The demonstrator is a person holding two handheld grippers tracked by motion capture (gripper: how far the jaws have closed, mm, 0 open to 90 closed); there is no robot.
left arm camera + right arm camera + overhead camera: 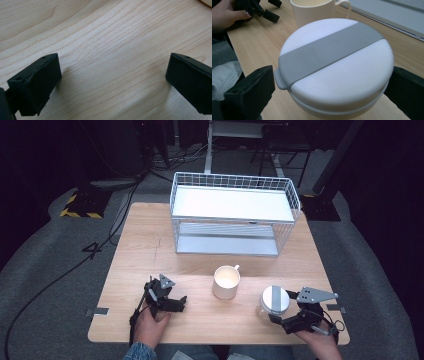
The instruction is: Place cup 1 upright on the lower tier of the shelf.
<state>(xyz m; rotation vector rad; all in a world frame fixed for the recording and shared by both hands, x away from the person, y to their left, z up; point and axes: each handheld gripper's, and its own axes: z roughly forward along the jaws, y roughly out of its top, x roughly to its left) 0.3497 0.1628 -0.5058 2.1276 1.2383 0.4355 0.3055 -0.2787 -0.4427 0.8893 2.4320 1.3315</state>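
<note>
Straddling the lidded jar (335, 67) is the right gripper (332, 97), its jaws spread wide on either side of the white lid with its grey band, and no contact with the sides can yet be made out. The jar (274, 302) is seen standing near the table's front right corner, close to the front edge, with the cream mug (226, 282) just beside it toward the middle of the front half. Over on the front left, the left gripper (170, 301) is held low over bare wood, jaws wide apart and nothing between them, which is confirmed in the left gripper view (112, 82). At the back edge of the table (150, 250) the white wire rack (235, 215) is waiting, both its shelves bare.

A grasp on the jar appears to be the step in hand. For it to be done well, the jaws should be lowered below the lid's rim so the body is clamped rather than the lid, which might pop loose. The jar should be kept centred between the jaws, and closure should be made squarely and evenly so it is not tipped or nudged toward the mug.
</note>
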